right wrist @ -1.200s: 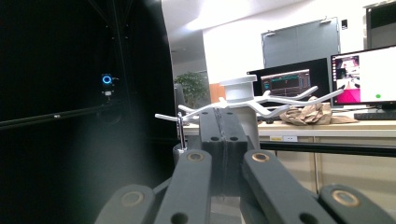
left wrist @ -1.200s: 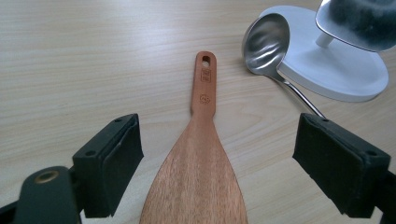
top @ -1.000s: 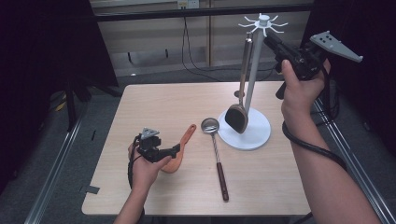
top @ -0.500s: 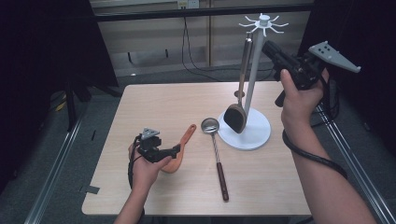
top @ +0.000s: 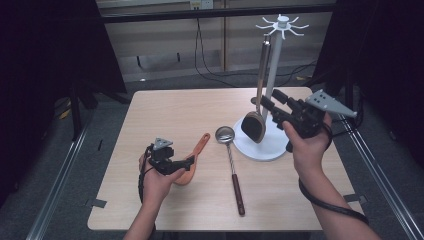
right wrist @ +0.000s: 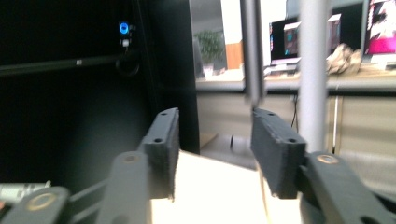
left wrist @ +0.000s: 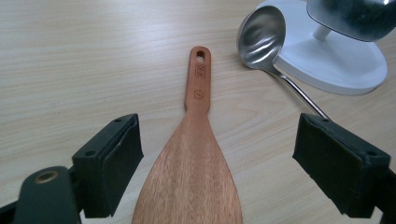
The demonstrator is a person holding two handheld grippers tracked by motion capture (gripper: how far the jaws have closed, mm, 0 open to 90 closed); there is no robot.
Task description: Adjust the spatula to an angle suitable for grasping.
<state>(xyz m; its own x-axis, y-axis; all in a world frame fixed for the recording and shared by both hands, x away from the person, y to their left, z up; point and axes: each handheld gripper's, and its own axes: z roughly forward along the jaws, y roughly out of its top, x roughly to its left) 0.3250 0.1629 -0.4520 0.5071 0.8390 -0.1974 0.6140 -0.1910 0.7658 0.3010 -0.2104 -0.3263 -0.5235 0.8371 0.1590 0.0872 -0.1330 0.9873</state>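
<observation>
Lying between the left gripper [left wrist: 217, 177]'s parted jaws, wooden spatula [left wrist: 194, 163], right gripper [right wrist: 215, 154] jaws apart.

wooden spatula [left wrist: 189, 172]: blade cut off by bottom edge of left gripper view, partly covered by left gripper [top: 181, 163] in high view | hanging turner [right wrist: 252, 51]: handle blurred, head out of frame in right gripper view | ladle [left wrist: 261, 37]: handle hidden behind a jaw
</observation>
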